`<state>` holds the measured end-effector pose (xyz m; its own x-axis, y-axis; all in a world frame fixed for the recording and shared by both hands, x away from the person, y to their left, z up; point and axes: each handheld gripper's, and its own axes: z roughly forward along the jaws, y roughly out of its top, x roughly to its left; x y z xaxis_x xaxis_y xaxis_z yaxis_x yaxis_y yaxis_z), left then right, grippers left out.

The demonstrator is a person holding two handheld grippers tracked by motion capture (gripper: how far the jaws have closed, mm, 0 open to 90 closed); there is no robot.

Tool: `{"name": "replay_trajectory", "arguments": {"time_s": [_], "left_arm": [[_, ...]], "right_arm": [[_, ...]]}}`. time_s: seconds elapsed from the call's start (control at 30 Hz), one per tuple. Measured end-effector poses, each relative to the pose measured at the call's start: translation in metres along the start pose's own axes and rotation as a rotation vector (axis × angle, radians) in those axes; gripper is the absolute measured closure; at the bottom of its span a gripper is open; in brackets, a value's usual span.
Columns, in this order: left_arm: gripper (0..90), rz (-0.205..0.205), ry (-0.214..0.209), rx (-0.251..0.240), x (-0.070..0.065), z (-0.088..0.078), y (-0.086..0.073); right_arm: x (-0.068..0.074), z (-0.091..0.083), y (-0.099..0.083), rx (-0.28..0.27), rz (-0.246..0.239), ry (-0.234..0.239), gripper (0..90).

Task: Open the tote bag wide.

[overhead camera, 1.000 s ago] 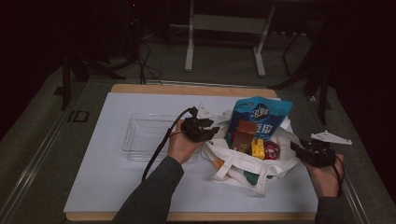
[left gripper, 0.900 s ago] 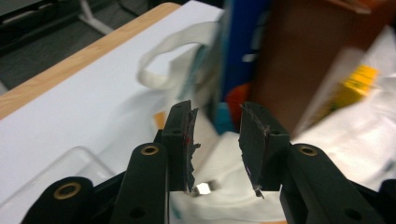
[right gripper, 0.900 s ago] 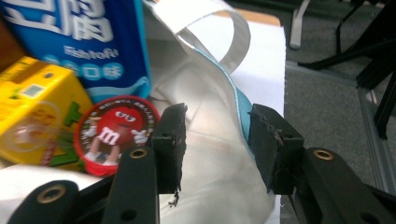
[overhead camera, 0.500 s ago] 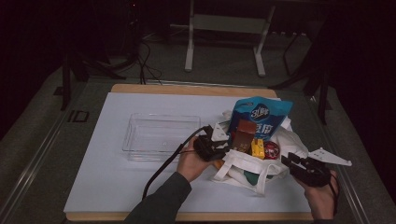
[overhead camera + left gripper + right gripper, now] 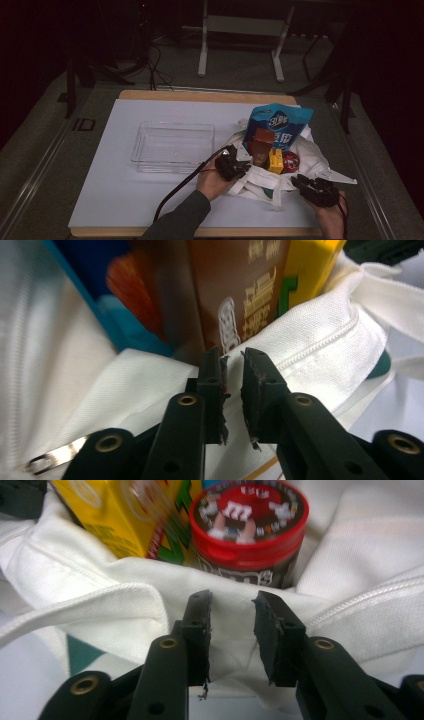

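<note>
On white table (image 5: 125, 200), crumpled white canvas bag (image 5: 310, 155), snack-stuffed.

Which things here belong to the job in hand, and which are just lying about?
In play:
- white canvas tote bag, both tongs at its rim
- left tongs, jaws just closing, fabric edge between them
- right tongs, jaws just closing, not yet pinching
- brown carton, yellow carton, red-lidded candy tub, blue snack pouch, all in the bag

Lying about:
- clear plastic tray
- grey metal stand, on the floor beyond the table
</note>
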<state>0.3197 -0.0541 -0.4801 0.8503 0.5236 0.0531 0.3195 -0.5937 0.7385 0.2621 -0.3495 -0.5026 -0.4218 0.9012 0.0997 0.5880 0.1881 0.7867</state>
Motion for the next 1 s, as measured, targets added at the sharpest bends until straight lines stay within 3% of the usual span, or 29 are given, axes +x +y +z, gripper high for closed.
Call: {"name": "replay_trajectory", "arguments": {"time_s": [0.07,0.23,0.47,0.57,0.63,0.87,1.0], "left_arm": [[81.4,-0.002,0.008,0.008,-0.003,0.004,-0.004],[84.4,-0.052,-0.005,0.002,-0.003,0.013,-0.015],[85.4,-0.057,0.0,0.002,-0.005,0.016,-0.017],[85.5,-0.065,0.0,-0.004,-0.005,0.016,-0.018],[85.5,-0.068,-0.002,-0.007,-0.004,0.016,-0.019],[85.5,-0.08,-0.012,-0.012,-0.003,0.017,-0.021],[82.9,-0.1,-0.04,-0.025,0.001,0.015,-0.021]], "right_arm": [[0.001,0.004,-0.002,0.011,-0.012,-0.015,69.3],[0.005,0.009,-0.006,0.029,-0.044,-0.049,72.2],[0.008,0.007,-0.007,0.011,-0.036,-0.064,71.6],[0.014,-0.001,-0.004,-0.041,-0.045,-0.006,72.6],[0.02,-0.004,-0.001,-0.042,-0.073,-0.011,73.1],[0.016,0.017,-0.011,0.002,-0.057,0.009,80.5],[0.017,0.028,-0.015,0.028,-0.088,-0.02,85.3]]}}
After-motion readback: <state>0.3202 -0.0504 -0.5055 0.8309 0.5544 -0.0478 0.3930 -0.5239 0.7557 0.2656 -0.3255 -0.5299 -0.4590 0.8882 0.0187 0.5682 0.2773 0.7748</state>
